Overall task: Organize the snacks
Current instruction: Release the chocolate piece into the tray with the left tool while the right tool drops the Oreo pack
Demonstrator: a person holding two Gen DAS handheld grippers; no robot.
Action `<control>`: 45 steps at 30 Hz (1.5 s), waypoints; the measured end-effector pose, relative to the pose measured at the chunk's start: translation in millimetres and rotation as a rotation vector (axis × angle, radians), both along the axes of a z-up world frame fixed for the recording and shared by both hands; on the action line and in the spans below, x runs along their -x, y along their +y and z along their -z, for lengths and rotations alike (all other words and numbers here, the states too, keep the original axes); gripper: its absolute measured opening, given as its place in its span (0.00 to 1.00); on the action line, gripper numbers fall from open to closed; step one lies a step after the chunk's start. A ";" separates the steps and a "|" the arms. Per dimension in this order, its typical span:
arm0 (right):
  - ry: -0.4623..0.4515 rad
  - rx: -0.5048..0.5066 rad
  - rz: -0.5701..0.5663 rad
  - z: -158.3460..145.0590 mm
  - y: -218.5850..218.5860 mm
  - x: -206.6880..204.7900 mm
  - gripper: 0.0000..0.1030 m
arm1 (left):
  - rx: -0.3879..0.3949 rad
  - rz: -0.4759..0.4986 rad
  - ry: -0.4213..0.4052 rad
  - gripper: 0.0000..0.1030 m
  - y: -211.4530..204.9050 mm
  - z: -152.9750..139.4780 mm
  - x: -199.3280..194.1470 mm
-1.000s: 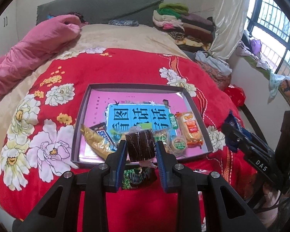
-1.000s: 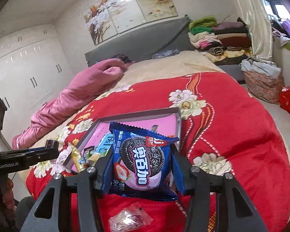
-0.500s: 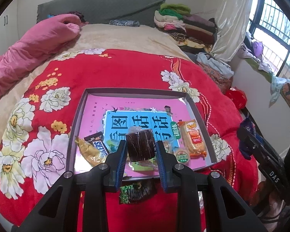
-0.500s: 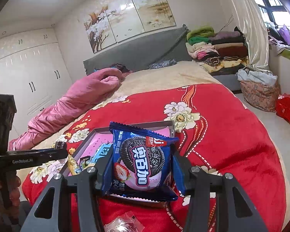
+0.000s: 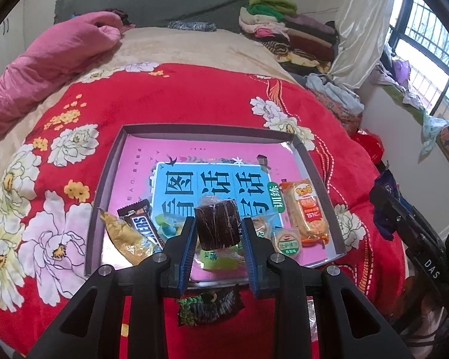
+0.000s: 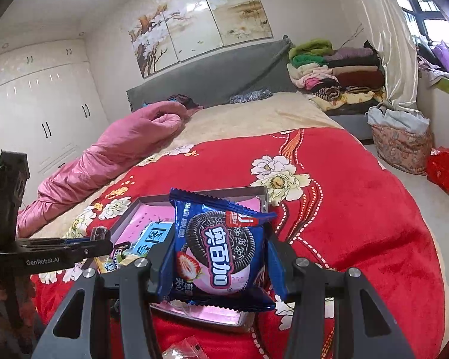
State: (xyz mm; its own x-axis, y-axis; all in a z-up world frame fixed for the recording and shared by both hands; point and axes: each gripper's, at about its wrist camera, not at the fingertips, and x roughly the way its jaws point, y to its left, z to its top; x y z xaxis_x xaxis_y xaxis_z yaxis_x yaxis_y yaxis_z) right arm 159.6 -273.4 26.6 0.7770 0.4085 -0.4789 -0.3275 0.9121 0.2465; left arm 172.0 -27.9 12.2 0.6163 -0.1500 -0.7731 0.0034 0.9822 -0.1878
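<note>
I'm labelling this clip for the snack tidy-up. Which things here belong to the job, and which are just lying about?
Job:
box
brown cake in left claw
biscuit pack in right claw
chocolate bar
orange packet

Lying about:
pink quilt
folded clothes
red bag

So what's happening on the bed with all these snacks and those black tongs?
A person is sorting snacks into a shallow grey tray on the red flowered blanket, with a two-finger gripper in each hand. The left gripper holds a small dark brown wrapped cake above the tray's near end. The right gripper grips a blue cookie packet. A chocolate bar and an orange packet already lie in the tray; a dark packet lies outside it.
</note>
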 end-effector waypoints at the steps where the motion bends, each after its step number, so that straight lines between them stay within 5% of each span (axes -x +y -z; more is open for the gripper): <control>1: 0.001 -0.001 0.003 0.2 -0.1 -1.5 0.50 | -0.001 0.000 0.003 0.30 -0.3 1.3 -1.1; 31: 0.132 0.146 -0.069 56.0 45.3 -36.7 0.51 | -0.033 0.020 0.083 0.30 -5.8 41.5 -21.1; 45: 0.113 0.092 -0.058 40.4 30.9 -25.6 0.65 | 0.020 0.039 0.049 0.56 6.1 20.6 2.5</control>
